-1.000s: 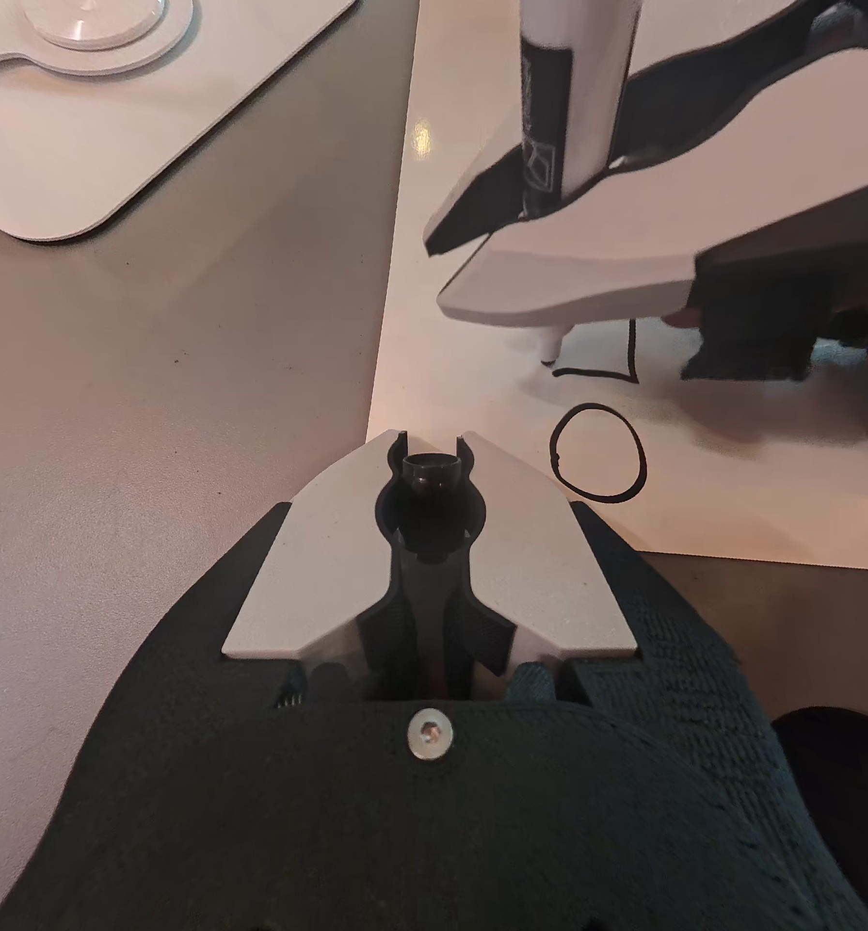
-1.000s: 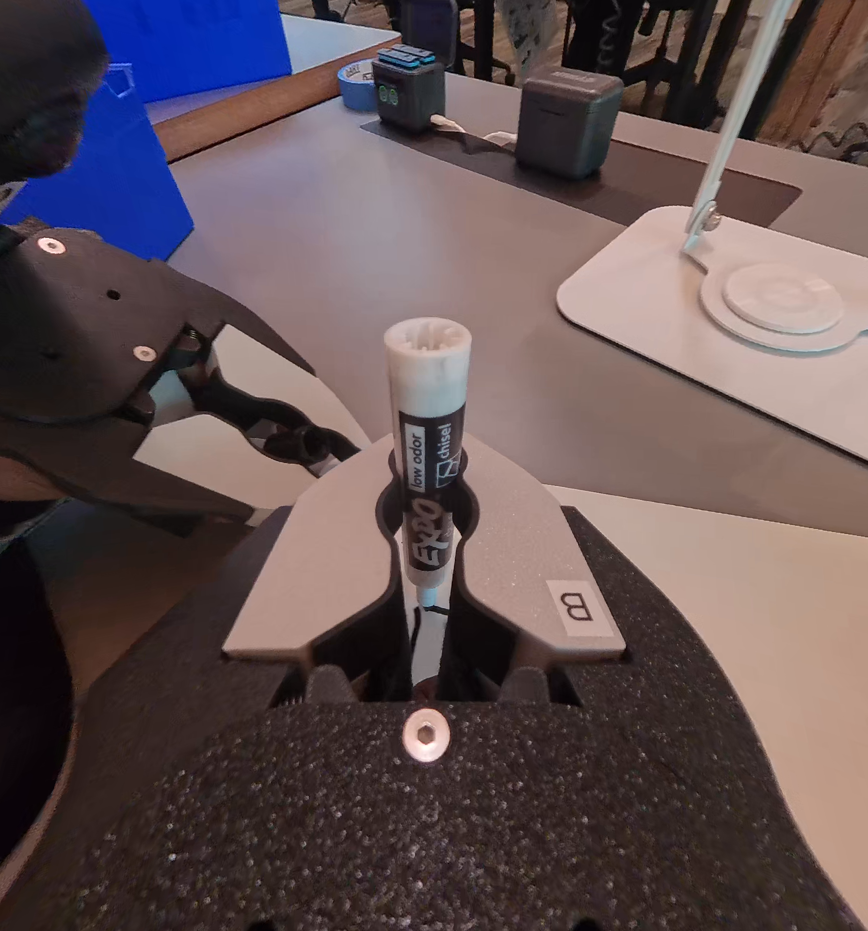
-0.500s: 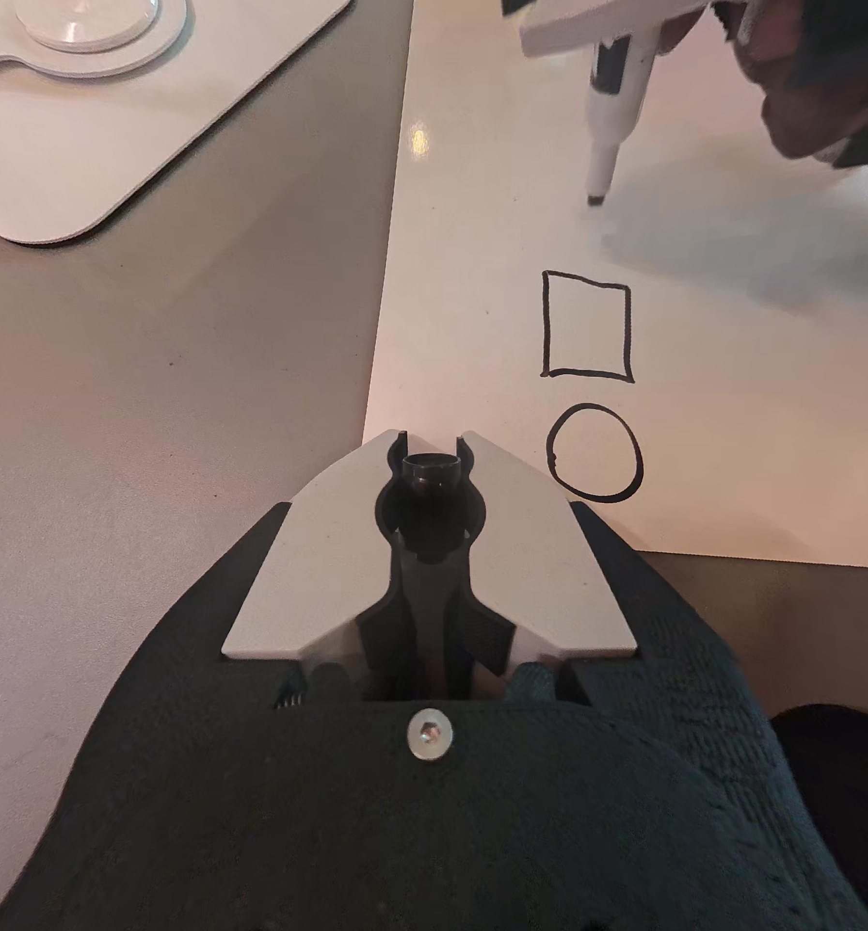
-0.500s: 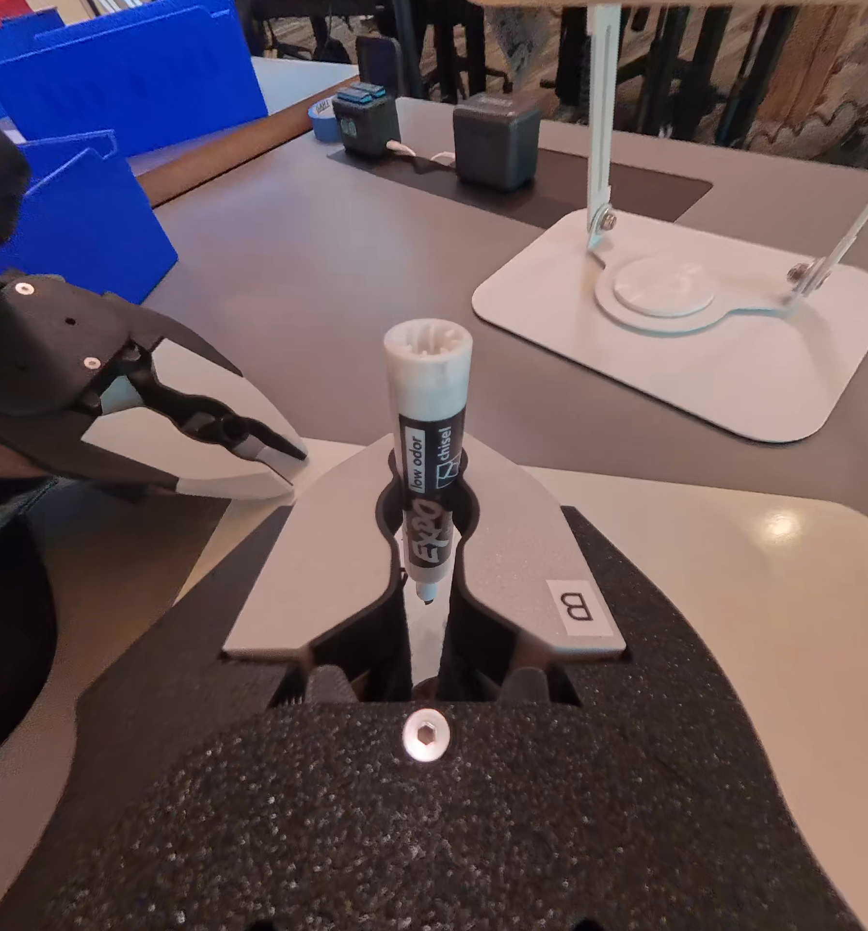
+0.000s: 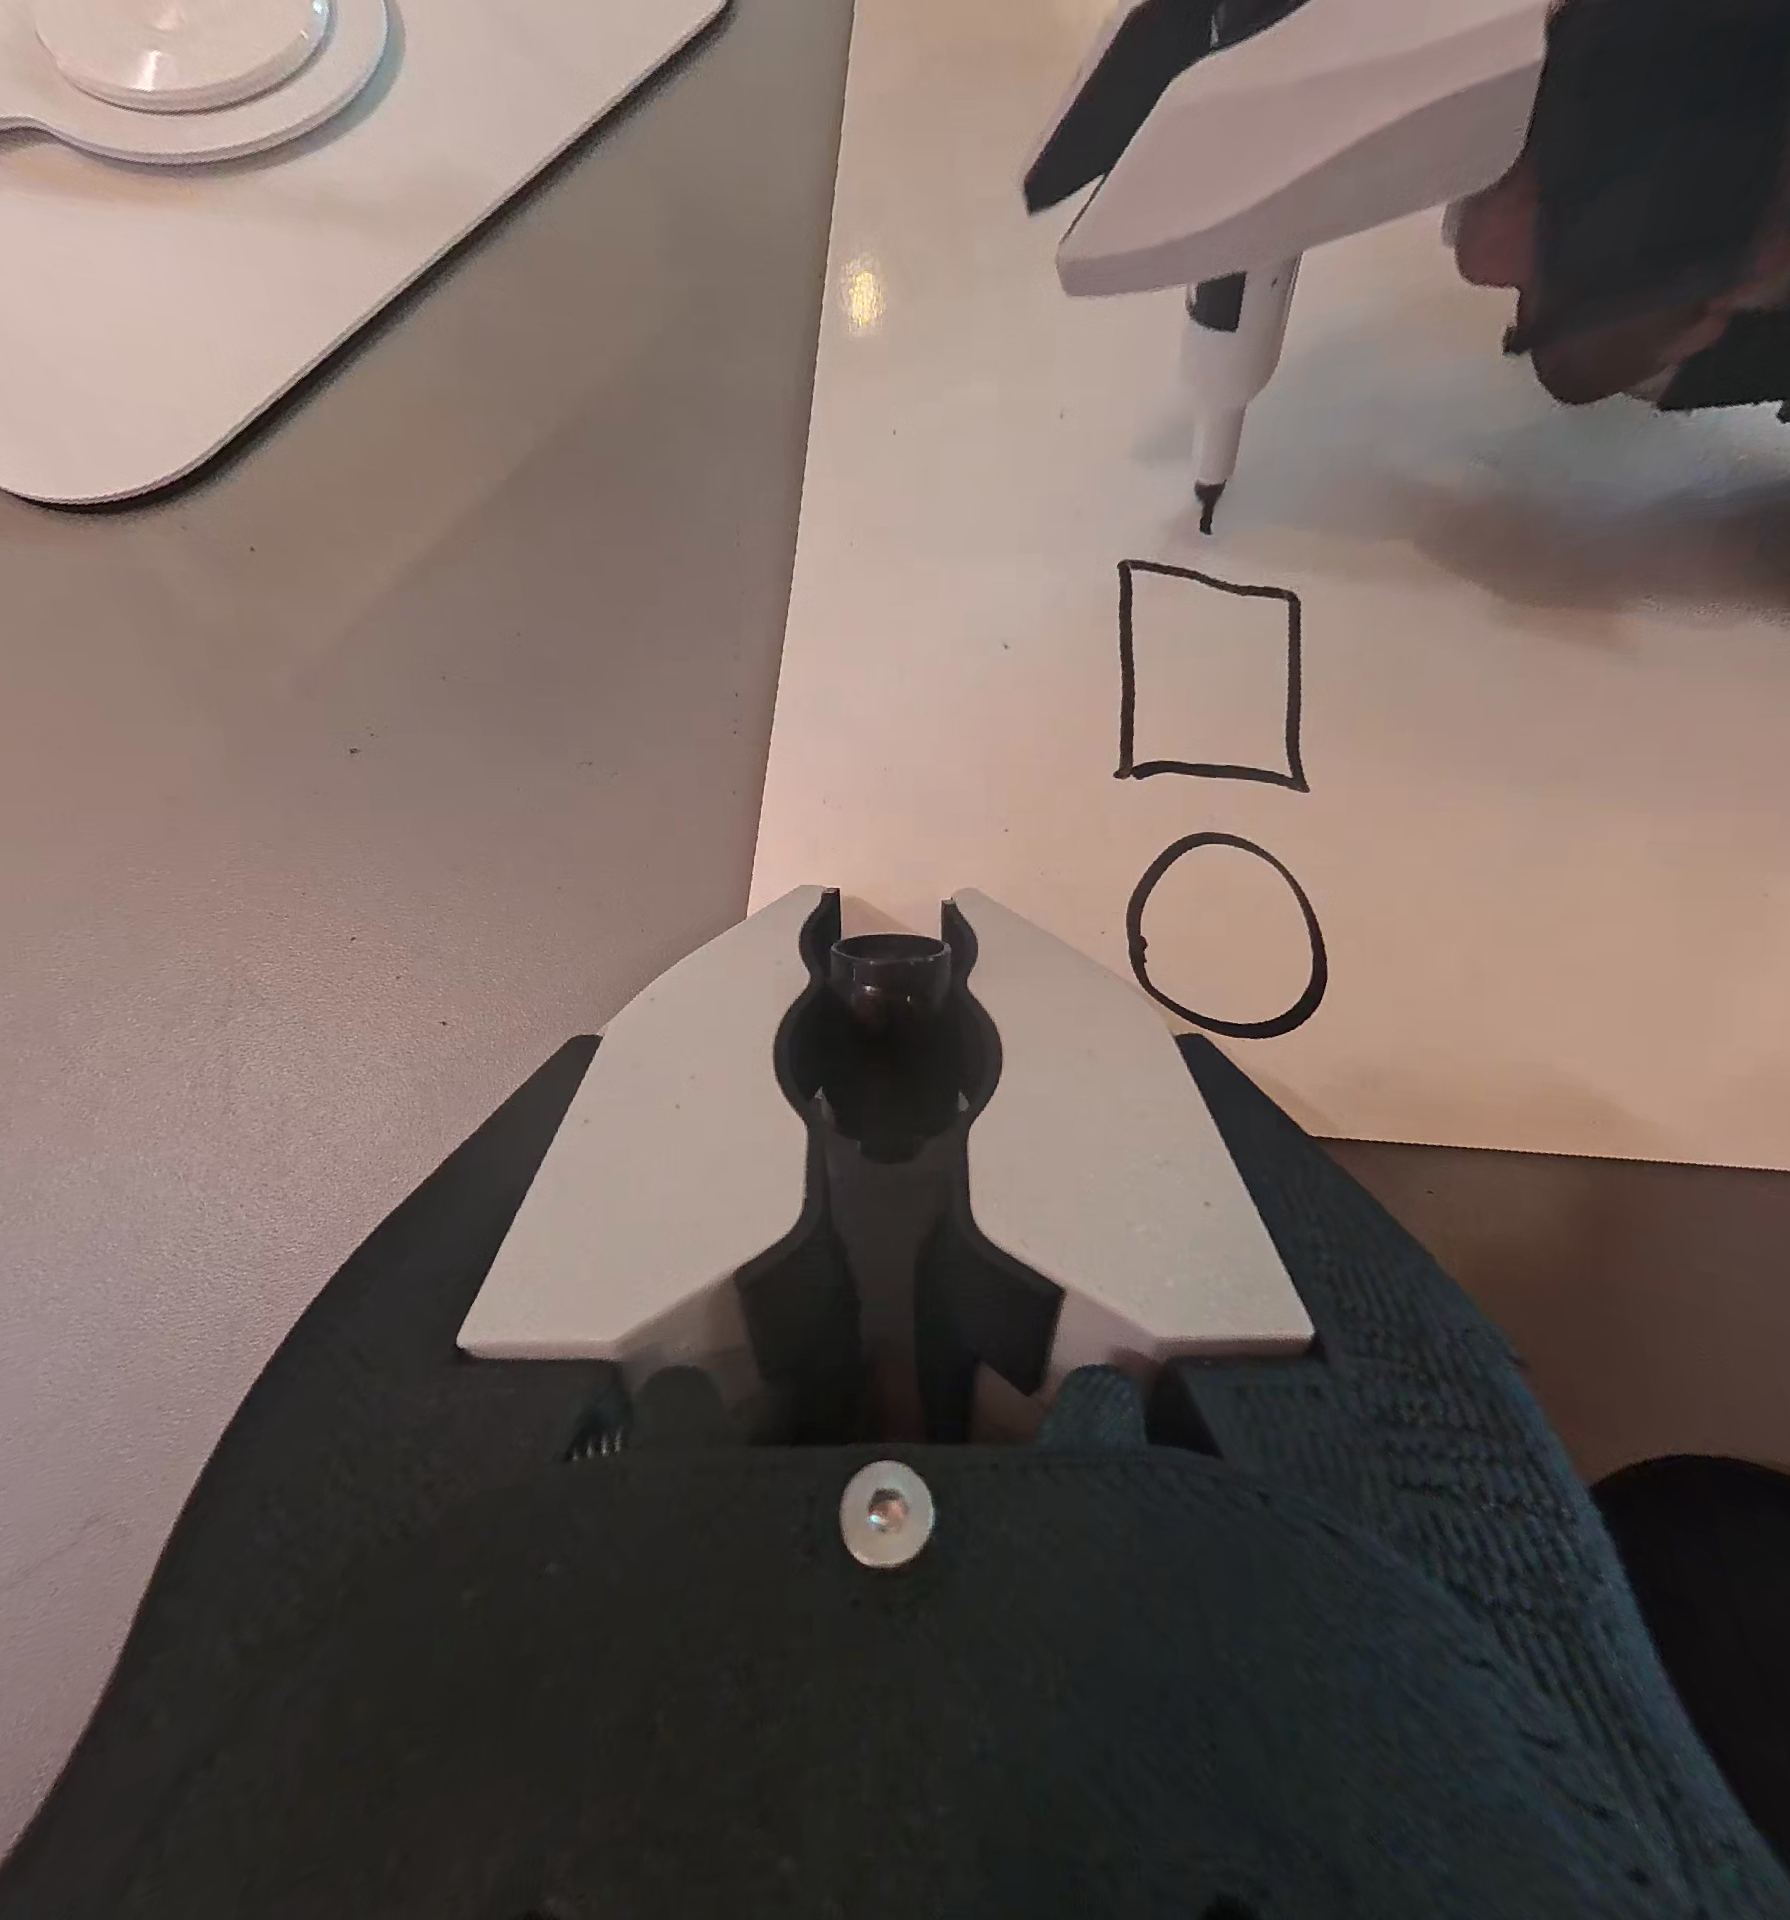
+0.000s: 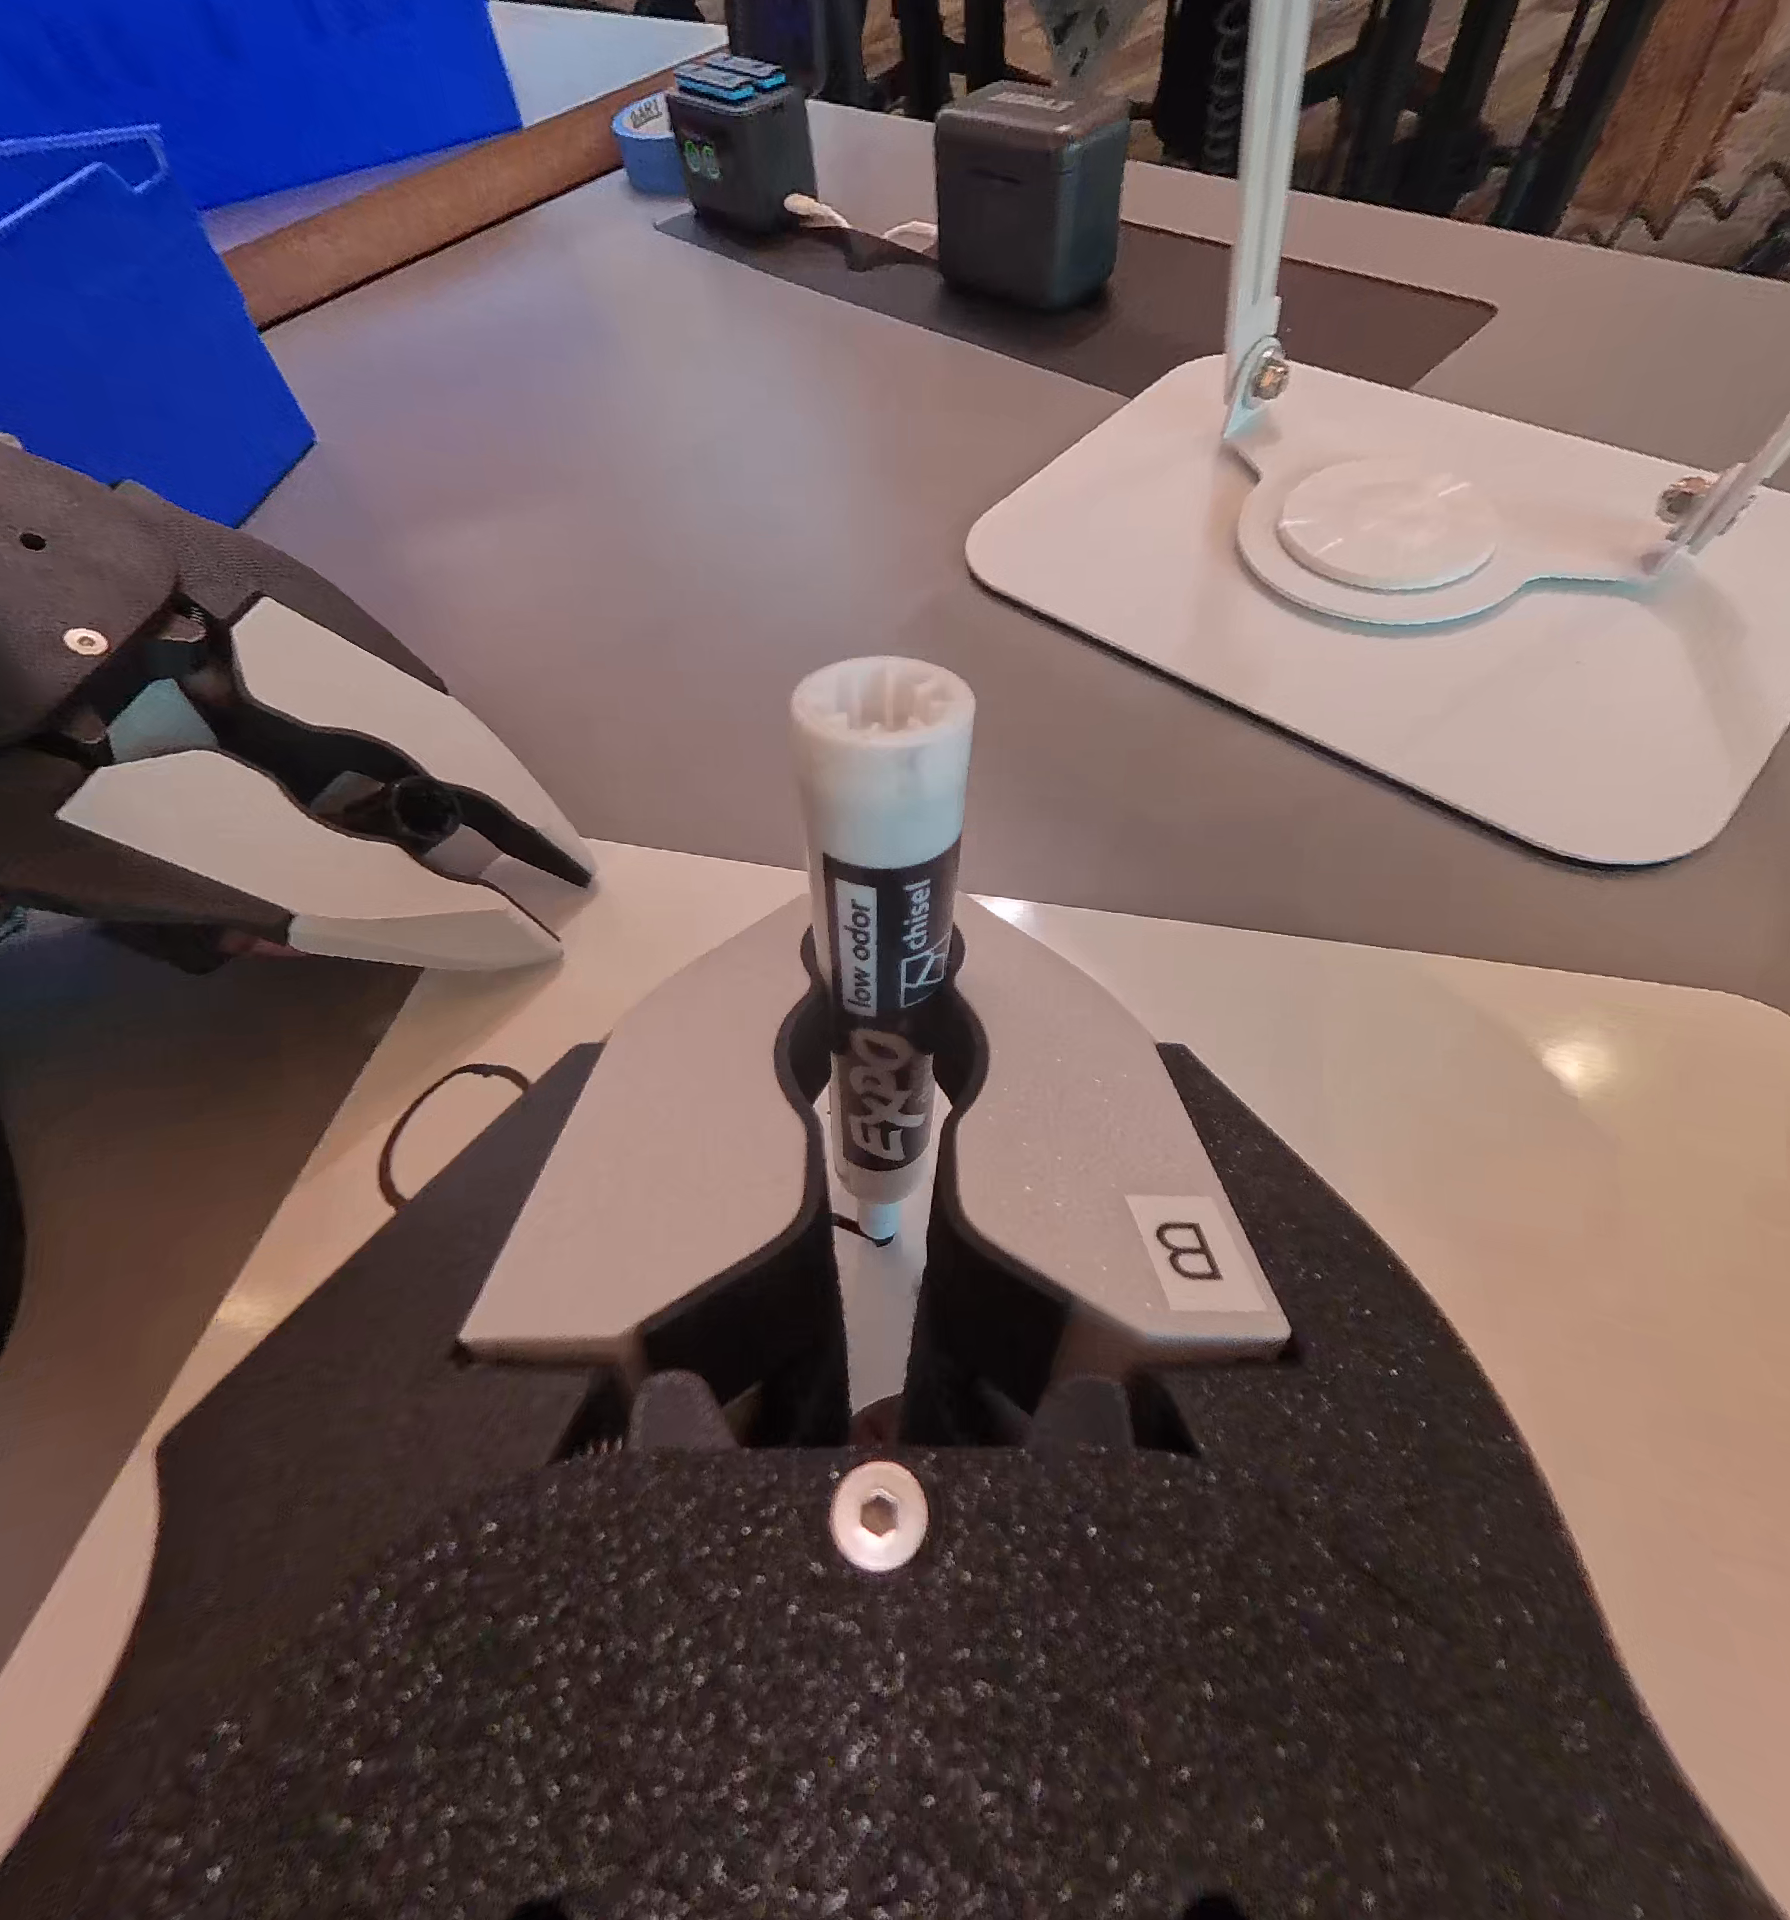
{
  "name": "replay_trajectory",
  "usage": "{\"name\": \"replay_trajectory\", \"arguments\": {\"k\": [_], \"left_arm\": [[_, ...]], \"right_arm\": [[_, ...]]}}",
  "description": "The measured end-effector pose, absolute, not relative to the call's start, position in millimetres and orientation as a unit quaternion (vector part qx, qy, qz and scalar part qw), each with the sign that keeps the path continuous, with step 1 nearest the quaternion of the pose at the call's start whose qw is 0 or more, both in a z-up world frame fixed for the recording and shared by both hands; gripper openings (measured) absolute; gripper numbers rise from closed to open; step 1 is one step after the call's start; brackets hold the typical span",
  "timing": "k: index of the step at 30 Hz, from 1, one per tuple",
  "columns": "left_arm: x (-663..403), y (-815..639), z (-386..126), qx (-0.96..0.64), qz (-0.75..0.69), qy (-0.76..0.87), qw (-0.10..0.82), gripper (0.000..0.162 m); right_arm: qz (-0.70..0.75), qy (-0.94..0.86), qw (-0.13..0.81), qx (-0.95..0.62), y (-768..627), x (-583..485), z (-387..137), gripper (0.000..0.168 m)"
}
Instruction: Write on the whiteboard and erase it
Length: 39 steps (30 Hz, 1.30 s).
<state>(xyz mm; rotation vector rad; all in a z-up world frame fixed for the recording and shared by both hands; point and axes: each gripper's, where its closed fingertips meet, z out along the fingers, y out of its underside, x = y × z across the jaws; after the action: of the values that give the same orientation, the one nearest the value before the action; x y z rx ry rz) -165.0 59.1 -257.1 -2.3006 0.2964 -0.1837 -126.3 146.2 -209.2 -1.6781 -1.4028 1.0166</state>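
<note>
The whiteboard (image 5: 1493, 935) lies flat on the grey table, with a black square (image 5: 1130, 675) and a black circle (image 5: 1223, 1029) drawn on it. My right gripper (image 6: 886, 914) is shut on an upright white-and-black marker (image 6: 886, 831). In the left wrist view the marker (image 5: 1234, 353) points its tip down at the board just beyond the square's far side, above a short black mark. My left gripper (image 5: 889, 904) is shut on the black marker cap (image 5: 889, 966) at the board's near left corner. It also shows in the right wrist view (image 6: 548, 904), with the cap (image 6: 418, 821).
A white stand base (image 5: 195, 260) lies on the table left of the board, and its thin posts (image 6: 1255, 208) rise from it. Blue folders (image 6: 91, 312), a blue tape roll (image 6: 642, 135) and two dark boxes (image 6: 1026, 187) stand at the far side. Left tips to right tips: about 11 cm. Between my left fingertips and the black square (image 5: 1130, 675) there is roughly 6 cm.
The right gripper lifted the marker off the finished square, moved farther away, then came back down just beyond the square's far side. The left gripper has not moved.
</note>
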Motion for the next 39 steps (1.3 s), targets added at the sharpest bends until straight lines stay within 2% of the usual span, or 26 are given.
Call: {"name": "replay_trajectory", "arguments": {"k": [7,30,39], "left_arm": [[-165,59,-257,-0.908,-0.072,0.117,0.396,0.02],[-164,59,-257,-0.908,-0.073,0.117,0.396,0.019],[-164,58,-257,-0.907,-0.073,0.119,0.396,0.02]], "right_arm": [[0.368,-0.518,0.387,-0.668,183,-113,-209,0.016],[0.364,-0.518,0.381,-0.674,174,-103,-210,0.016],[0.363,-0.496,0.411,-0.673,214,-116,-197,0.016]]}}
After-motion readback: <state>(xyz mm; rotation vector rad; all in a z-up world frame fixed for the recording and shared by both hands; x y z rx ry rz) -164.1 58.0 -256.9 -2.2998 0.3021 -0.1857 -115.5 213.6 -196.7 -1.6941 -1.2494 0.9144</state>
